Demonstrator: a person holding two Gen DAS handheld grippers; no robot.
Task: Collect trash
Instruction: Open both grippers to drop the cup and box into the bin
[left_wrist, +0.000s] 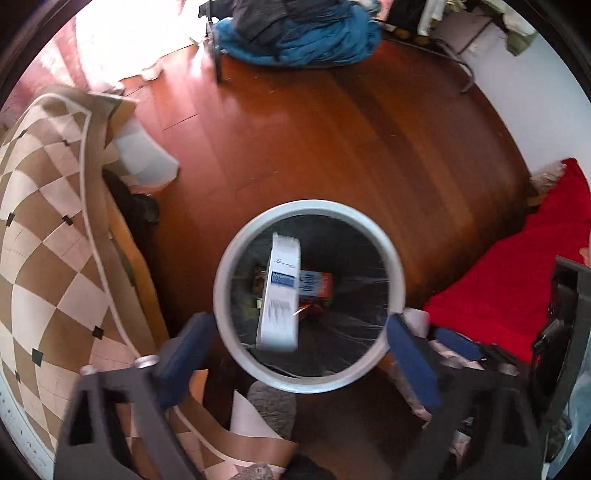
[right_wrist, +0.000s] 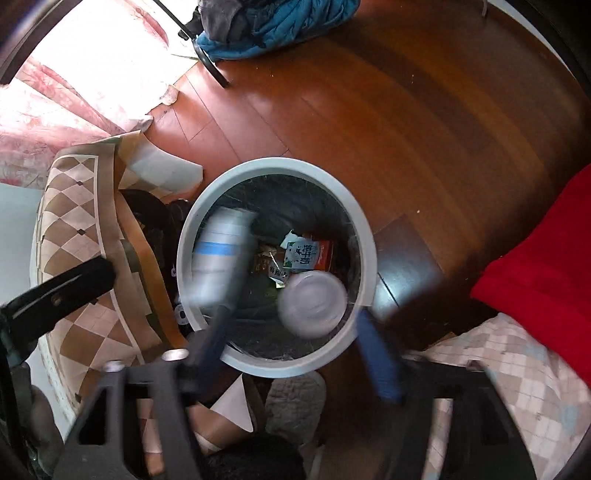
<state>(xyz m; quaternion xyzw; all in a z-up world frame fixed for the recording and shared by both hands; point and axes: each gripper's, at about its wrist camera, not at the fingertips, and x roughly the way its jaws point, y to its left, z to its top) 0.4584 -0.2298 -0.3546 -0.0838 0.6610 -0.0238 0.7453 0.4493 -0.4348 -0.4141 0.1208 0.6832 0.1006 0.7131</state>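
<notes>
Two pairs of tongs, the left tongs (left_wrist: 299, 350) and the right tongs (right_wrist: 295, 336), hang spread and empty over the bin (left_wrist: 395, 266). Just beyond their tips, a blurred white carton (left_wrist: 280, 291) and a round lid (right_wrist: 312, 304) sit inside it. Either could catch the rim and spill onto the floor (left_wrist: 332, 129).
</notes>
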